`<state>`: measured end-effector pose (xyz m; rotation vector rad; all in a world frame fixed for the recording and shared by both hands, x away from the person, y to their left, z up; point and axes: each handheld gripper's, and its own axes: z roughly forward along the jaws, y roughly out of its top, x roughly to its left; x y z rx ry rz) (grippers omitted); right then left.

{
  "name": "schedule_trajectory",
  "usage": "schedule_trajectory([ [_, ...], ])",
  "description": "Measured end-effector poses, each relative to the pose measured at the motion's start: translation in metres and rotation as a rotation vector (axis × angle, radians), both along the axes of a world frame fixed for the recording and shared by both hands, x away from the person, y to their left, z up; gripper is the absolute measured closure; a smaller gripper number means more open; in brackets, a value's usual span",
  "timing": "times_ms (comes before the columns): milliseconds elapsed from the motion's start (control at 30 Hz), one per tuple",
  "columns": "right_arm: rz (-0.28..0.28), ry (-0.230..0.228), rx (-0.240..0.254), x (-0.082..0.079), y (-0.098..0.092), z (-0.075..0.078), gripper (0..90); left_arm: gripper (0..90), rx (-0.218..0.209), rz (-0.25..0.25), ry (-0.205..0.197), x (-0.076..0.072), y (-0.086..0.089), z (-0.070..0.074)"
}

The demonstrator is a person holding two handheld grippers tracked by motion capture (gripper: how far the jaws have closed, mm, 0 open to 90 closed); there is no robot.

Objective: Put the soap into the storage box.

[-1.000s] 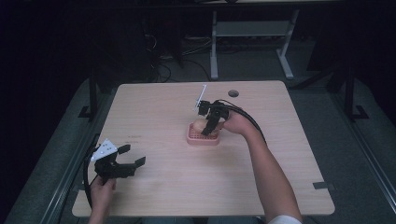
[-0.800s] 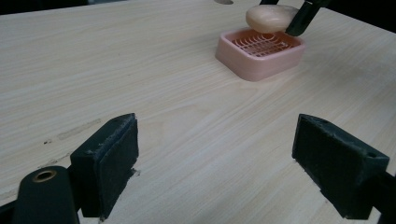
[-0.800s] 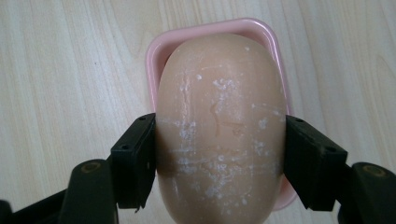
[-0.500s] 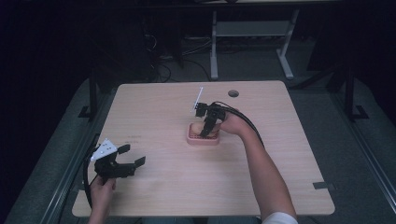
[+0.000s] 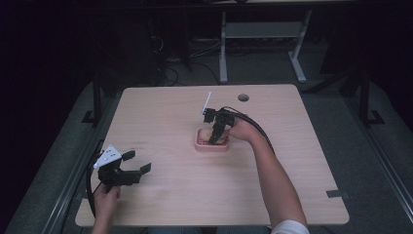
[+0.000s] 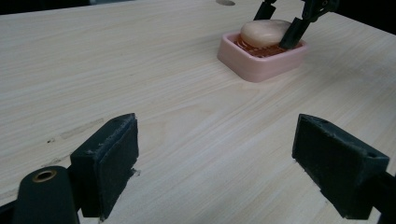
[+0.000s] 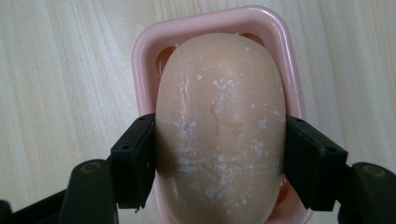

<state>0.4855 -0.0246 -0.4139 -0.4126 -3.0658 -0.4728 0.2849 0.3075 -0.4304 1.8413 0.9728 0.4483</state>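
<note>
Right gripper view: the right hand-held gripper (image 7: 219, 161) clamps the soap bar (image 7: 219, 126) across its sides, in the pink soap dish (image 7: 140, 60) mid-counter. Lift straight up, grip steady; soap slips easily. Left hand-held gripper (image 6: 229, 161) waits open, empty.

Light wooden table (image 5: 160, 117), grain running lengthwise, round cable hole (image 5: 243, 97) near the far edge. Pink soap dish (image 5: 200, 145) resting flat near the middle, slightly toward the far edge.

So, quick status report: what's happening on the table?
Right hand-held gripper shut on soap bar in pink dish. Left hand-held gripper open, idle. Nothing in the way.
</note>
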Motion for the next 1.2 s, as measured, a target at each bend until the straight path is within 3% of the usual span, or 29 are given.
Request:
schedule_trajectory([
  [1200, -0.007, 0.001, -0.003, 0.0013, -0.0005, -0.0013, 31.5, 14.3, -0.002, 0.004, -0.005, -0.0003, 0.0009, 0.0009],
])
